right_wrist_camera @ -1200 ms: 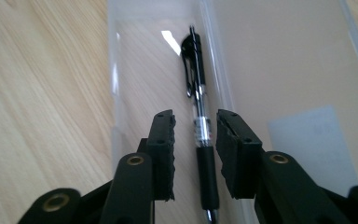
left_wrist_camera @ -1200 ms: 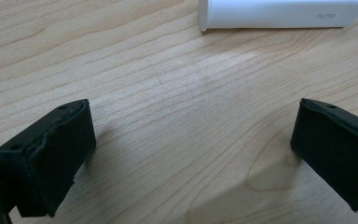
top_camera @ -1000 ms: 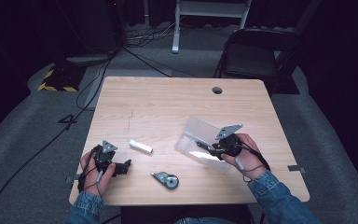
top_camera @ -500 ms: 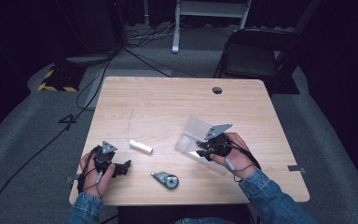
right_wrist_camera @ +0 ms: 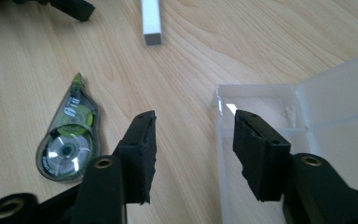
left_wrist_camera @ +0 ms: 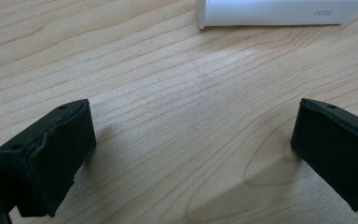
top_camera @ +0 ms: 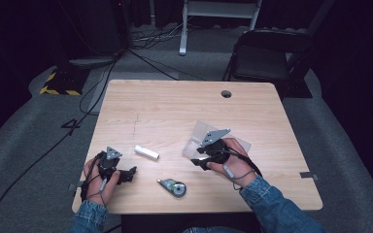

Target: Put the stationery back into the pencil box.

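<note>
Clear plastic case (top_camera: 200, 138), hinged, lid thrown open; lay on the table (top_camera: 175, 107) at about four o'clock of its middle, under and beside the right claw (top_camera: 198, 156). In the right gripper view the case's (right_wrist_camera: 261, 93) near-left corner sat just beyond the right-hand jaw, with nothing between the jaws.

Right claw (right_wrist_camera: 193, 154): released; its jaws had just been opening, empty, set over bare wood at the case's edge.

Left claw (top_camera: 132, 171): released, jaws spread wide and level with the table, near the seven o'clock corner; nothing held. In the left gripper view (left_wrist_camera: 191, 154) bare wood lay between the jaws.

Correction tape dispenser (top_camera: 173, 187): green and clear, flat on the table at six o'clock, between the two claws.

White stick (top_camera: 146, 152): square-ended, lay at two o'clock from the left claw, well apart from the case.

Risks, as judged:
- Light, empty case likely to skid or swing if a jaw caught its thin wall; the open lid could flip shut.
- Dispenser (right_wrist_camera: 70, 140) is rounded and smooth; a pinch near its tapered tip could squirt it away towards the table edge.
- Stick could roll or pivot if nudged from one end.

Writing: small grey print on the white stick (left_wrist_camera: 279, 11) in the left gripper view, upside down, not legible with certainty. A label on the dispenser, too small to read.
</note>
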